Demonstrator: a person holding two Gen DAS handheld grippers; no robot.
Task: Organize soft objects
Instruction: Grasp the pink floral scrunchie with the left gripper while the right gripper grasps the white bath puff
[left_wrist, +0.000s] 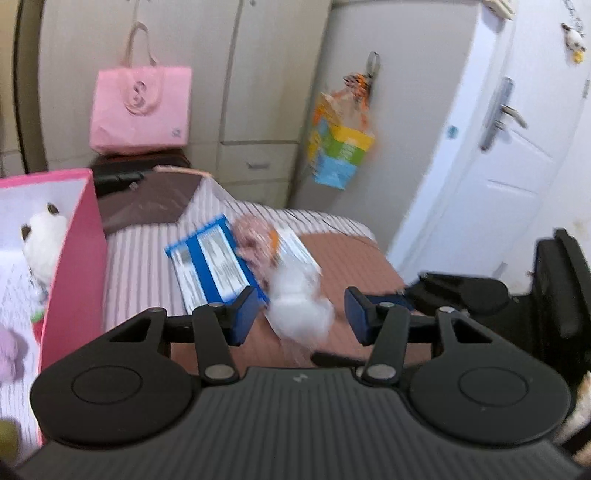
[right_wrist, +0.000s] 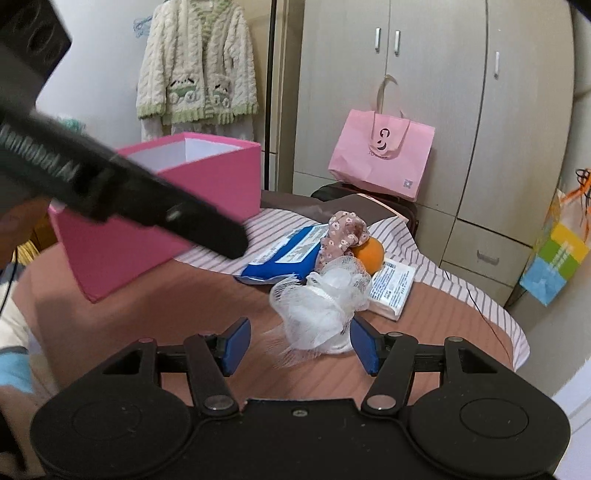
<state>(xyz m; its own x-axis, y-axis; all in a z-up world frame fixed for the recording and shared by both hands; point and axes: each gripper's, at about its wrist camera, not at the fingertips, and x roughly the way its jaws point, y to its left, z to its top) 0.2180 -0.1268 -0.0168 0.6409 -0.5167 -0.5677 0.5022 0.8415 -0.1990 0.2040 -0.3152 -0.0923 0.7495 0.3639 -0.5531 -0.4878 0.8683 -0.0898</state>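
Observation:
A white mesh bath puff (right_wrist: 321, 310) lies on the bed, with a floral pink fabric piece (right_wrist: 341, 230), an orange ball (right_wrist: 369, 253), a blue wipes pack (right_wrist: 284, 258) and a white packet (right_wrist: 393, 291) behind it. My right gripper (right_wrist: 301, 345) is open, the puff just ahead between its fingers. My left gripper (left_wrist: 301, 314) is open above the blurred puff (left_wrist: 301, 306). The pink box (left_wrist: 70, 266) at the left holds a white plush (left_wrist: 44, 240) and a purple soft toy (left_wrist: 11, 350). The left gripper's body crosses the right wrist view (right_wrist: 122, 192).
A striped sheet (right_wrist: 443, 280) covers the bed's far part. A pink tote bag (right_wrist: 382, 155) sits on a dark case by the wardrobe. A colourful bag (left_wrist: 340, 147) hangs from the wardrobe. A white door (left_wrist: 498, 147) stands right. A knit cardigan (right_wrist: 197, 62) hangs behind the box.

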